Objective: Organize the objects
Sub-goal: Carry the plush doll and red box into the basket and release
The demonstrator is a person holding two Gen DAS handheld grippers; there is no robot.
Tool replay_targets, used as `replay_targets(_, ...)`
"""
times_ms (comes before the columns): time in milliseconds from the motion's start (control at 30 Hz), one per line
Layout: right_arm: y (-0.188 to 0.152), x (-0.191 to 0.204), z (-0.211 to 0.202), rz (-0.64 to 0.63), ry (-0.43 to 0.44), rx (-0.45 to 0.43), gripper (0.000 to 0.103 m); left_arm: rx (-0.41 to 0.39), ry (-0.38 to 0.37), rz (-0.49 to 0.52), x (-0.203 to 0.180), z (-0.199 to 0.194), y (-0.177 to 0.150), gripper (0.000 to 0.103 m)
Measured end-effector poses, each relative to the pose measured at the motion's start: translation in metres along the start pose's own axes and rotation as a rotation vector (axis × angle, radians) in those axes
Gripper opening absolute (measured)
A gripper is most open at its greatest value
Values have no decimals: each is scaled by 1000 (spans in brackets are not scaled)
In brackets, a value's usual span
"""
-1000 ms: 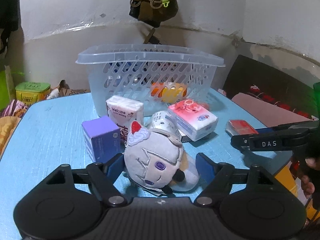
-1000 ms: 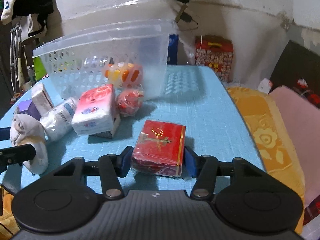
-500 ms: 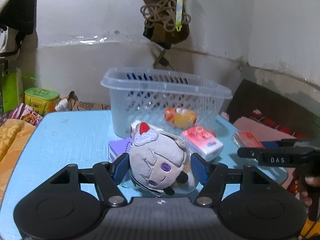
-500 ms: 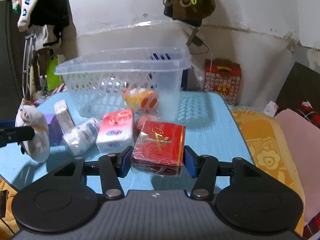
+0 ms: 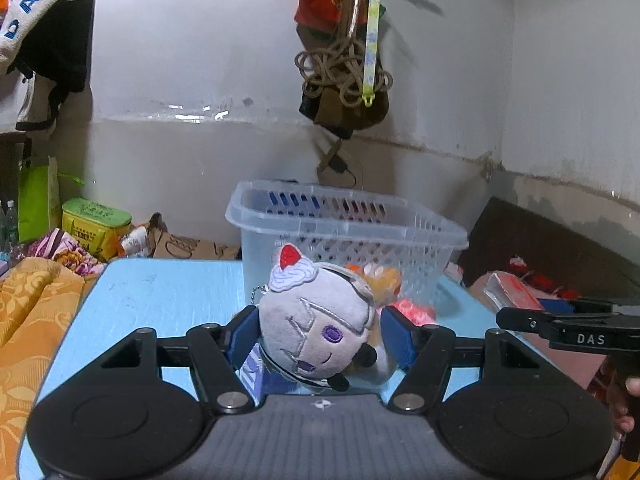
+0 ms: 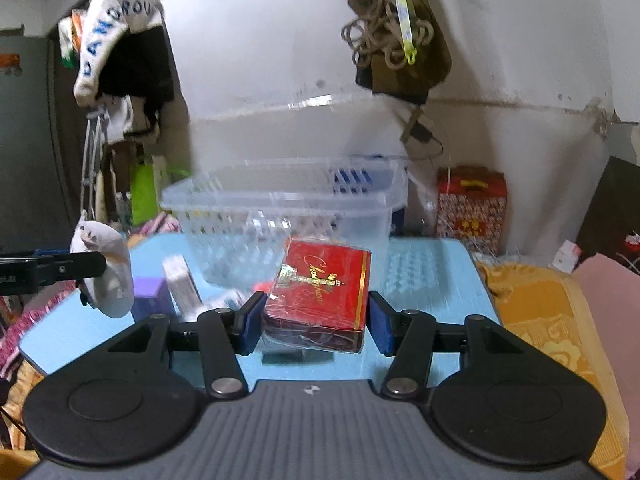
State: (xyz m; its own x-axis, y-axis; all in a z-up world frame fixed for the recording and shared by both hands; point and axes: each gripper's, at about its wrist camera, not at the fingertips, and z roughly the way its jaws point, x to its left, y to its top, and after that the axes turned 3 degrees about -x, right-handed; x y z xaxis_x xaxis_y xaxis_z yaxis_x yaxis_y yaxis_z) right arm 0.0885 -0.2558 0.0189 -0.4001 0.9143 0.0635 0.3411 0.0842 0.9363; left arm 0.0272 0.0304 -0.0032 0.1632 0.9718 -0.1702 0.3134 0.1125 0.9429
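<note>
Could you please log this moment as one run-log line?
left gripper: shut on plush | right gripper: shut on red box | both lifted off table | basket: ahead

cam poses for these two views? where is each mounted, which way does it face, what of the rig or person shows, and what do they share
Left wrist: on the left hand-held gripper, facing forward over the blue table to the basket; its fingers clamp the plush. The right hand-held gripper and fingertips show at right.
Right wrist: on the right hand-held gripper, facing the basket; its fingers clamp the red box. The left gripper's arm and the plush show at left.
Shared: basket, table, plush, red box.
</note>
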Motion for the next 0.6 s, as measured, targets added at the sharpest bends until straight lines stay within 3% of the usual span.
replay_targets(267, 60, 8, 24, -77, -21, -124, 56, -109, -23, -70, 1, 15, 61, 69)
replay_targets(400, 90, 5, 64, -71, -45, -109, 57, -128, 5, -47, -7, 56, 102, 69)
replay_targets(600, 97, -20, 124, 0, -24, -13, 57, -77, 89, -58, 4, 116, 119, 69)
